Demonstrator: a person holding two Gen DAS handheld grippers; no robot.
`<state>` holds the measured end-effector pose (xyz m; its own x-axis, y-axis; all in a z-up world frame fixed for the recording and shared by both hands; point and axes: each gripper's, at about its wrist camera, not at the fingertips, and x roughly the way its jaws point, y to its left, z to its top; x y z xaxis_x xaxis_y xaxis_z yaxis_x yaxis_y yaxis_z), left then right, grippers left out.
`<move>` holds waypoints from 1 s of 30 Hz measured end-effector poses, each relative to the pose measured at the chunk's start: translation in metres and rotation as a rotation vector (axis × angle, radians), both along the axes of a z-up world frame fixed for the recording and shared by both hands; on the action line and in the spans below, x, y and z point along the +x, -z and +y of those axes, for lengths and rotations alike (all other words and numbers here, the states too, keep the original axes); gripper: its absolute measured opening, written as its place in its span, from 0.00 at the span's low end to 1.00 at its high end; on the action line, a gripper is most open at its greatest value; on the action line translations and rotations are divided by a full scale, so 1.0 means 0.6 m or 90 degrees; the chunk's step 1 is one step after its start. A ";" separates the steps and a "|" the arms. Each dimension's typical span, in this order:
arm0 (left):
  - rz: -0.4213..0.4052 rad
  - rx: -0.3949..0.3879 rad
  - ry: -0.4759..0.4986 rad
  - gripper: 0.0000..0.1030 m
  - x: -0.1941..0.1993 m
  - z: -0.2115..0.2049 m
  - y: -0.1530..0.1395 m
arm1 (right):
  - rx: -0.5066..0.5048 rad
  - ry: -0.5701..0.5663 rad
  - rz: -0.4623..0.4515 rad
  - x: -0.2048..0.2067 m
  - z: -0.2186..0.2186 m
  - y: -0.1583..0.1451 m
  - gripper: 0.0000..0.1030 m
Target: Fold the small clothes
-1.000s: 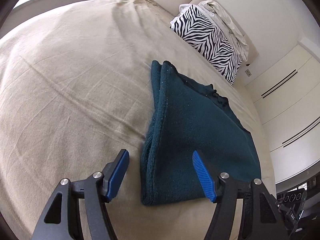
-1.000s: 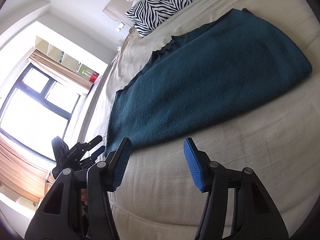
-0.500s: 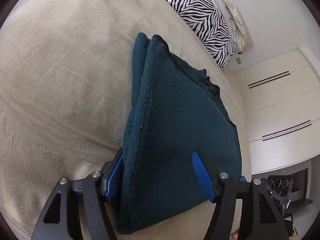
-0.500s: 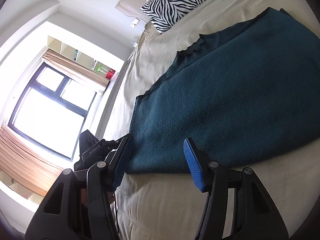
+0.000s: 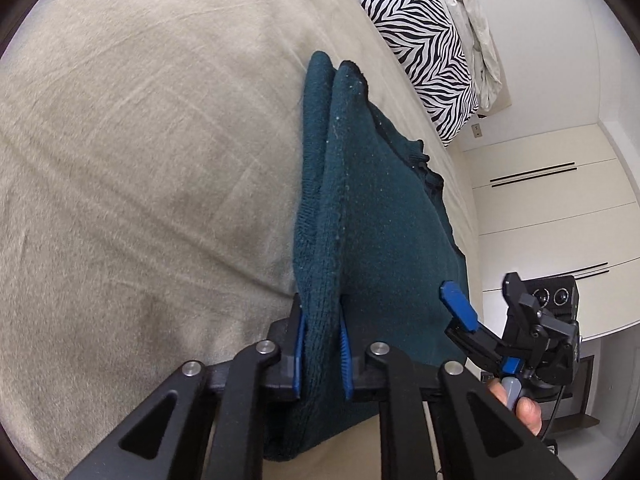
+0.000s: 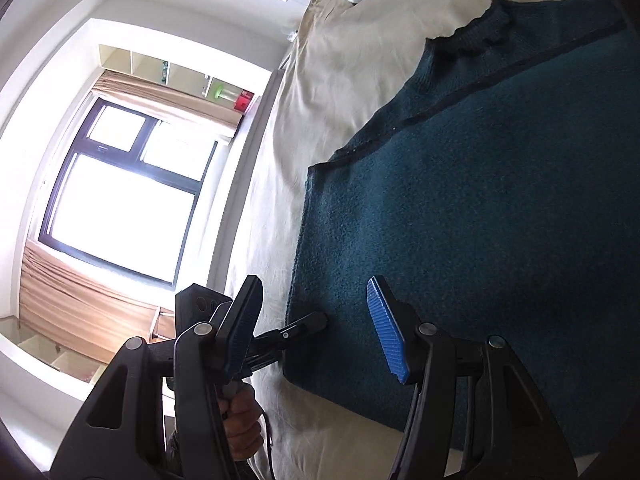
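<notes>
A dark teal knitted garment (image 5: 380, 220) lies folded on the beige bed; it also fills the right wrist view (image 6: 500, 208). My left gripper (image 5: 322, 354) is shut on the garment's thick folded edge near its front corner. My right gripper (image 6: 316, 328) is open, its blue pads astride the garment's near left corner, one finger over the cloth and one over the sheet. The right gripper also shows at the right of the left wrist view (image 5: 460, 312). The left gripper's tip shows in the right wrist view (image 6: 308, 324), on the garment's edge.
The beige bed sheet (image 5: 140, 160) spreads wide to the left. A zebra-striped pillow (image 5: 424, 56) and a crumpled pale cloth (image 5: 480, 40) lie at the head of the bed. White wardrobe doors (image 5: 552, 200) stand beyond. A bright window (image 6: 120, 208) lies past the bed's edge.
My left gripper has moved onto the garment's folded edge and shut on it. My right gripper has moved in to the opposite corner and stayed open.
</notes>
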<state>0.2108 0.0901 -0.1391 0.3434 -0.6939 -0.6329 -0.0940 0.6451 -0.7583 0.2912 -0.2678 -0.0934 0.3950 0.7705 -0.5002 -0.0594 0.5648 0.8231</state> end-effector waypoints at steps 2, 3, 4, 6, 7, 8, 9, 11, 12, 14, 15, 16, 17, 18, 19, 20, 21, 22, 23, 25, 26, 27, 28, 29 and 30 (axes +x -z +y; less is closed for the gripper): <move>-0.003 -0.004 -0.003 0.14 -0.002 0.002 -0.002 | -0.032 -0.027 0.030 0.024 0.025 0.018 0.53; -0.005 -0.008 -0.003 0.14 -0.003 0.001 -0.004 | -0.052 -0.031 0.053 0.033 0.033 0.033 0.52; -0.007 -0.012 -0.005 0.13 -0.005 0.003 -0.005 | -0.072 -0.035 0.073 0.043 0.038 0.052 0.51; -0.011 -0.018 -0.009 0.13 -0.008 0.004 -0.010 | -0.048 -0.032 0.073 0.052 0.035 0.074 0.50; -0.013 -0.024 -0.012 0.13 -0.009 0.004 -0.012 | -0.039 -0.027 0.074 0.052 0.032 0.076 0.50; -0.014 -0.030 -0.014 0.13 -0.009 0.003 -0.015 | -0.040 -0.026 0.071 0.051 0.033 0.075 0.50; -0.017 -0.034 -0.016 0.13 -0.010 0.001 -0.021 | -0.048 -0.029 0.065 0.050 0.035 0.073 0.50; -0.030 -0.036 -0.014 0.13 -0.012 -0.006 -0.038 | -0.047 -0.030 0.062 0.049 0.033 0.071 0.50; -0.038 -0.035 -0.013 0.13 -0.013 -0.011 -0.050 | -0.031 -0.024 0.071 0.048 0.026 0.070 0.51; -0.053 -0.033 -0.005 0.13 -0.013 -0.023 -0.072 | 0.022 -0.003 0.087 0.048 0.007 0.067 0.51; -0.062 -0.029 0.000 0.12 -0.011 -0.032 -0.084 | 0.046 0.007 0.082 0.047 -0.007 0.063 0.52; -0.072 -0.026 0.006 0.12 -0.011 -0.042 -0.097 | 0.068 0.017 0.075 0.045 -0.023 0.057 0.54; -0.080 -0.025 0.014 0.12 -0.009 -0.055 -0.108 | 0.089 0.026 0.070 0.045 -0.040 0.052 0.54; -0.087 -0.023 0.025 0.12 -0.007 -0.070 -0.118 | 0.111 0.035 0.067 0.045 -0.058 0.050 0.56; -0.095 -0.019 0.037 0.12 -0.005 -0.091 -0.127 | 0.130 0.043 0.066 0.045 -0.076 0.048 0.57; -0.103 -0.014 0.051 0.12 -0.003 -0.114 -0.136 | 0.144 0.051 0.065 0.046 -0.095 0.047 0.58; -0.111 -0.010 0.066 0.12 0.000 -0.141 -0.144 | 0.156 0.061 0.064 0.046 -0.114 0.046 0.60; -0.118 -0.004 0.083 0.12 0.002 -0.171 -0.151 | 0.168 0.069 0.063 0.046 -0.132 0.046 0.61; -0.126 0.002 0.103 0.12 0.005 -0.204 -0.156 | 0.181 0.077 0.063 0.046 -0.151 0.048 0.61; -0.141 0.007 0.145 0.12 0.009 -0.271 -0.159 | 0.210 0.094 0.062 0.046 -0.190 0.052 0.62; -0.145 0.002 0.166 0.12 0.010 -0.302 -0.154 | 0.219 0.104 0.062 0.042 -0.206 0.052 0.62; -0.146 -0.008 0.183 0.12 0.012 -0.328 -0.143 | 0.227 0.114 0.059 0.041 -0.226 0.052 0.64; -0.144 -0.015 0.198 0.14 0.015 -0.351 -0.129 | 0.235 0.126 0.059 0.040 -0.246 0.054 0.66; -0.134 -0.015 0.209 0.14 0.018 -0.369 -0.110 | 0.243 0.139 0.062 0.034 -0.268 0.061 0.68; -0.123 -0.002 0.212 0.19 0.019 -0.381 -0.093 | 0.249 0.153 0.070 0.031 -0.291 0.070 0.71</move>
